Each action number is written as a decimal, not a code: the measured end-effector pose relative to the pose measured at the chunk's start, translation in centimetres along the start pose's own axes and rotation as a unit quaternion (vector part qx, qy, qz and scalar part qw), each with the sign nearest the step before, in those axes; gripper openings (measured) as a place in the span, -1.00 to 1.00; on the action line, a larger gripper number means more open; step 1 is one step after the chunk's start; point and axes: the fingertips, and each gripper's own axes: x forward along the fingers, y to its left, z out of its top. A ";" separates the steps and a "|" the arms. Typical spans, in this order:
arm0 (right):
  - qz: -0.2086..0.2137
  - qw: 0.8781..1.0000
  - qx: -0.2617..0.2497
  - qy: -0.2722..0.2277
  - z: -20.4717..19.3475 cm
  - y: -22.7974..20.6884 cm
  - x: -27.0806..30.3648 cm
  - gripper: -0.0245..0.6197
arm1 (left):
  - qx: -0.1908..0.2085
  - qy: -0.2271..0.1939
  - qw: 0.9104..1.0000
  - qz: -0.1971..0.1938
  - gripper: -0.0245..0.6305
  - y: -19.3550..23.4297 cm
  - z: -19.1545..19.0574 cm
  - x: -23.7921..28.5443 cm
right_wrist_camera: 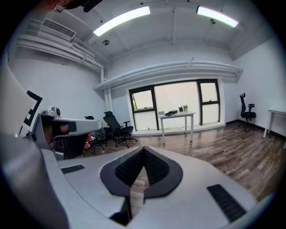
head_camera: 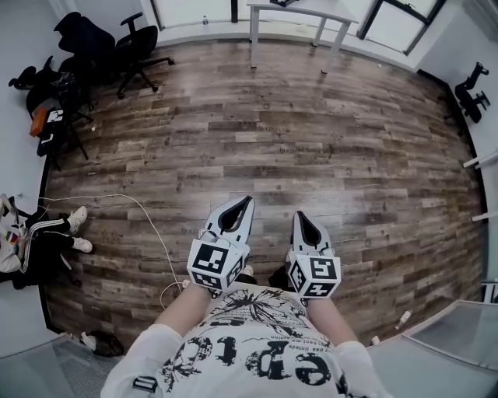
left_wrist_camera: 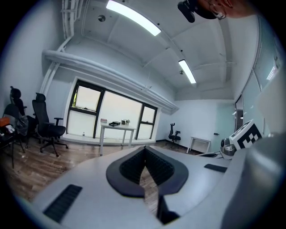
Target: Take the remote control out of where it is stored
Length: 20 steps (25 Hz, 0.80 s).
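No remote control shows in any view. In the head view I hold both grippers close in front of my chest, pointing forward over the wooden floor. The left gripper (head_camera: 249,200) is shut, its dark pads meeting at the tip with nothing between them. The right gripper (head_camera: 299,214) is shut in the same way and holds nothing. In the left gripper view the left gripper (left_wrist_camera: 145,147) points across the room toward the windows, jaws together. The right gripper (right_wrist_camera: 143,148) in its own view also aims at the windows with its jaws together.
A white table (head_camera: 299,9) stands at the far wall by the windows. Black office chairs (head_camera: 136,47) and bags cluster at the far left. A white cable (head_camera: 148,218) runs over the floor, beside clothes and shoes (head_camera: 47,233). A glass surface (head_camera: 459,334) is at bottom right.
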 end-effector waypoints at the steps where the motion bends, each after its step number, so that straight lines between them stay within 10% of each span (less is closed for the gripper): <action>1: -0.001 1.000 0.002 0.004 -0.1 -0.7 0.5 -0.92 | 0.002 0.009 1.000 0.004 -0.89 0.2 -0.4 0.8; 10: 0.041 0.998 0.028 0.028 0.7 -7.5 8.9 -0.92 | -0.007 0.035 0.998 0.053 -0.89 2.0 -1.2 9.4; 20: 0.096 0.995 -0.016 0.008 10.8 -20.9 18.1 -0.92 | -0.026 0.004 0.993 0.111 -0.89 1.1 5.1 25.3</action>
